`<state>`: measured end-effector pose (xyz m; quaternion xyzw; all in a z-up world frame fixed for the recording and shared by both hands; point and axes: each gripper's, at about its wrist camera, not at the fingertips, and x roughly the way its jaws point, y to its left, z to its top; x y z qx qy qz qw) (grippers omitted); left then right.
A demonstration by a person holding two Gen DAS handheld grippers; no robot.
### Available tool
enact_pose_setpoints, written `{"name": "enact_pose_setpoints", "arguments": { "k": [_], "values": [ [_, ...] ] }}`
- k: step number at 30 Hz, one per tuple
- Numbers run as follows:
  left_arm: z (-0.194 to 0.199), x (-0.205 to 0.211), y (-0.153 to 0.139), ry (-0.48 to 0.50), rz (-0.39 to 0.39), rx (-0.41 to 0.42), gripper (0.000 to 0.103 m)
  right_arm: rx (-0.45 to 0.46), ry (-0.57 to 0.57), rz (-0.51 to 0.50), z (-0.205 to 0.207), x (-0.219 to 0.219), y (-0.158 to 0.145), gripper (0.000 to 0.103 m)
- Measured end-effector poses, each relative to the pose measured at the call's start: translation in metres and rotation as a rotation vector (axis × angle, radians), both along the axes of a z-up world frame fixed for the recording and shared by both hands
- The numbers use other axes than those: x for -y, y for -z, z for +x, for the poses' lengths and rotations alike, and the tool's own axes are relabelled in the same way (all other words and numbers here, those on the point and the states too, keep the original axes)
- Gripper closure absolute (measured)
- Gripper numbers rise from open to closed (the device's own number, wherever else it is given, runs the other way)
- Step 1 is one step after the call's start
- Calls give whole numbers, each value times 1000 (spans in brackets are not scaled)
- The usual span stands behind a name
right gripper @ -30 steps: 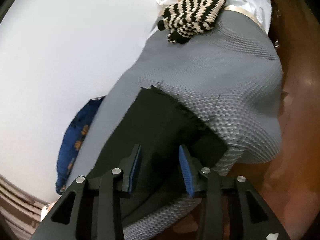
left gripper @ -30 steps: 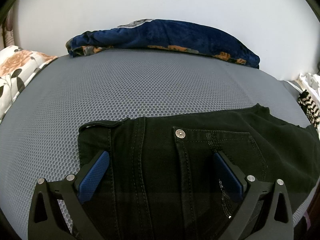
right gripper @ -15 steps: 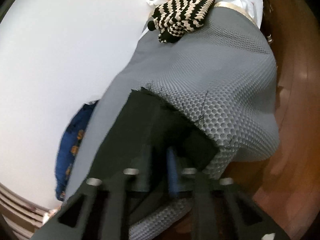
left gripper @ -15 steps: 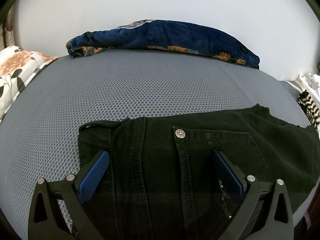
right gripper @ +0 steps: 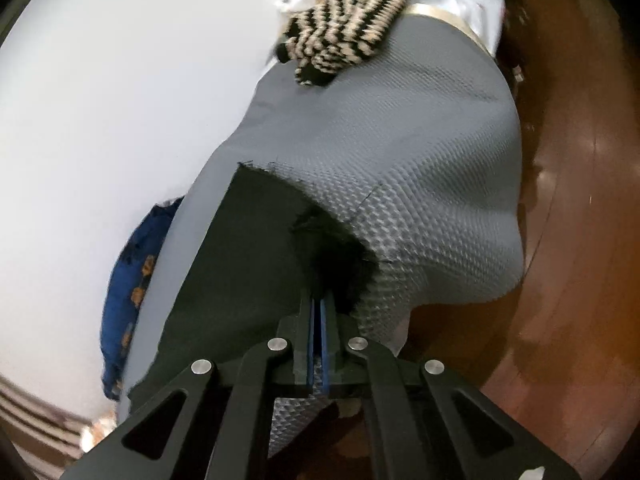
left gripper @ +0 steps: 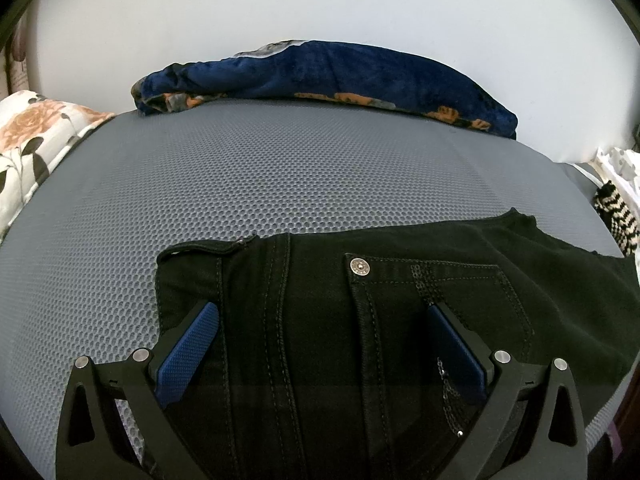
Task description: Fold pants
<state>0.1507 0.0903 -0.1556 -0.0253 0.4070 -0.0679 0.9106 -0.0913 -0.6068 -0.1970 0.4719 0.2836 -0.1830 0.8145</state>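
Left gripper [left gripper: 320, 320] spread wide above black denim pants [left gripper: 320, 340], gripping nothing. Right gripper [right gripper: 319, 308] pinched tight on frayed pants hem [right gripper: 332, 248]. Pants flat on grey mesh mattress [left gripper: 260, 168]. Rivet lettering unreadable. Navy floral blanket [left gripper: 320, 76] beyond.

Home bedroom: grey mattress [left gripper: 280, 168], floral pillow [left gripper: 36, 140], wooden floor [right gripper: 568, 240].

My left gripper [left gripper: 322, 316] hangs wide open over the waistband end of the black pants [left gripper: 400, 320] spread on the grey mesh mattress [left gripper: 280, 168], with a navy floral blanket [left gripper: 328, 76] bunched along the far wall.
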Motion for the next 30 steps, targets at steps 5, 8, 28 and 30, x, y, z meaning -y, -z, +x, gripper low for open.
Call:
{"name": "enact_pose_setpoints", "arguments": {
  "k": [5,8,28,30],
  "values": [
    [-1,0,1,1,-9,4,1,-22,0,-34,1,-1,-5,102],
    [-2,-1,2,2,-15,9,1,-39,25,-31,-4,4,-5,98],
    [-13,-20,1,3,-167,56,1,141,-1159,-302,238,-261,-119,67],
    [-14,-23,0,0,-192,61,1,147,-1267,-344,261,-294,-119,67]
  ]
}}
